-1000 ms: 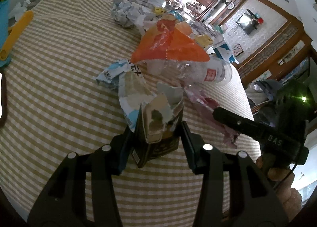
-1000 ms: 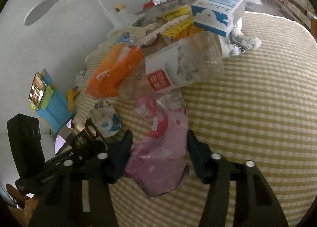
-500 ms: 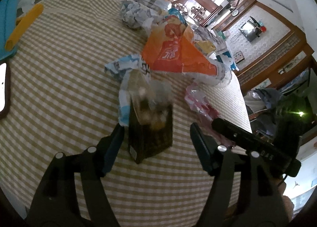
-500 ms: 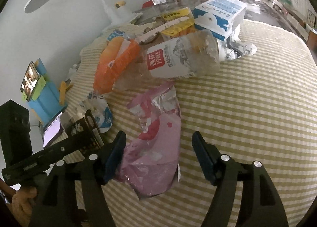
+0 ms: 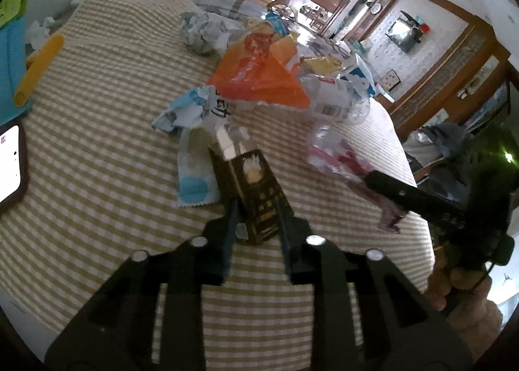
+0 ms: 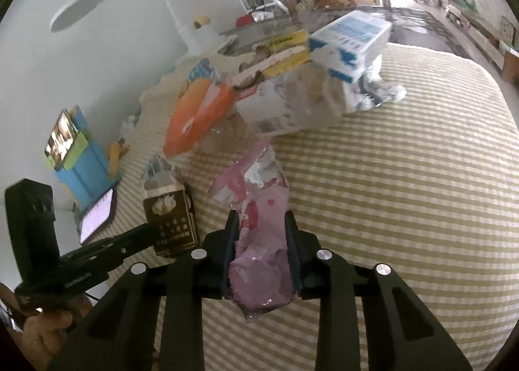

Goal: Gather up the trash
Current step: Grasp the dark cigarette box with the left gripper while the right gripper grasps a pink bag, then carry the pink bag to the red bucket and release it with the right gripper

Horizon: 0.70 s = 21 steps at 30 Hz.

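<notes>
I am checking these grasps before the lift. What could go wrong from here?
The left gripper pinches only the near bottom end of the dark brown torn-top carton; it could pivot or slip. The crinkled pink plastic wrapper in the right gripper is limp, and its far end could drag against the pile.

The left gripper (image 5: 256, 223) is reaching forward low over the surface, its two black fingers (image 5: 227, 225) drawn close together and pinching something between their pads. The right gripper (image 6: 261, 241) is lying alongside it, just to its right, pointing the same way, its fingers (image 6: 290, 241) likewise narrowed and clamping what sits between them. In the left wrist view the right hand (image 5: 454, 286) is wrapping the handle of its gripper; in the right wrist view the left hand (image 6: 42, 332) is gripping its own handle at lower left.
</notes>
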Available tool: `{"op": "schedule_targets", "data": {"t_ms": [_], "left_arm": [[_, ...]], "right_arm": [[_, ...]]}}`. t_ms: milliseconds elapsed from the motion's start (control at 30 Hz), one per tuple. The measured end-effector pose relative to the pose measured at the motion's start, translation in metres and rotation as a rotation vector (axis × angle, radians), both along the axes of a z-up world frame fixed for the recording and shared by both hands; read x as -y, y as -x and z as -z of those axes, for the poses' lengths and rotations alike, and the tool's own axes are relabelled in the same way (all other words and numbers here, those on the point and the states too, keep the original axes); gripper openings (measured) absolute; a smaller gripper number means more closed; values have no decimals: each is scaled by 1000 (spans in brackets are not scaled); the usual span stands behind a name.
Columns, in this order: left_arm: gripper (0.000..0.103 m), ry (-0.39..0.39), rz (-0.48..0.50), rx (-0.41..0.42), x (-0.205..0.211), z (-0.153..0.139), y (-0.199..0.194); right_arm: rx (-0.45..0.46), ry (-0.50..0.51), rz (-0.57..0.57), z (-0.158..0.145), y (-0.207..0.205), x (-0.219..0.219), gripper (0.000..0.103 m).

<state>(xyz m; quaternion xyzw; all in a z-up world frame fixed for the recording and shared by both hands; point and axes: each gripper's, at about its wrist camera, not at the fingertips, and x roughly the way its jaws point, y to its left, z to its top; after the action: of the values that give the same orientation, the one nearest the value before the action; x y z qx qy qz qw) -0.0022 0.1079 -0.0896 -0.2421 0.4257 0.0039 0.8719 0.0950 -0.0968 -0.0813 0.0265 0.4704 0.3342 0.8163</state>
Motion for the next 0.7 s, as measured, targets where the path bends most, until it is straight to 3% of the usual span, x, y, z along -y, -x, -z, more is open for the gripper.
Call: {"op": "schedule_targets", "data": {"t_ms": [67, 300, 333, 400, 467, 533, 700], "left_arm": [[63, 8, -15, 11, -1, 0, -3], [65, -63, -2, -44, 14, 9, -33], [62, -78, 6, -53, 18, 11, -37], [42, -91, 36, -56, 23, 13, -38], [37, -89, 46, -39, 26, 9, -35], [24, -74, 56, -14, 25, 3, -32], [22, -40, 87, 56, 33, -18, -27]], "right_arm": [[0, -7, 14, -2, 0, 7, 27], [56, -25, 50, -16, 6, 25, 27], [59, -27, 56, -17, 5, 26, 27], [59, -32, 69, -18, 5, 30, 27], [60, -46, 81, -20, 4, 35, 27], [68, -55, 93, -23, 3, 39, 27], [91, -91, 130, -32, 3, 50, 27]]}}
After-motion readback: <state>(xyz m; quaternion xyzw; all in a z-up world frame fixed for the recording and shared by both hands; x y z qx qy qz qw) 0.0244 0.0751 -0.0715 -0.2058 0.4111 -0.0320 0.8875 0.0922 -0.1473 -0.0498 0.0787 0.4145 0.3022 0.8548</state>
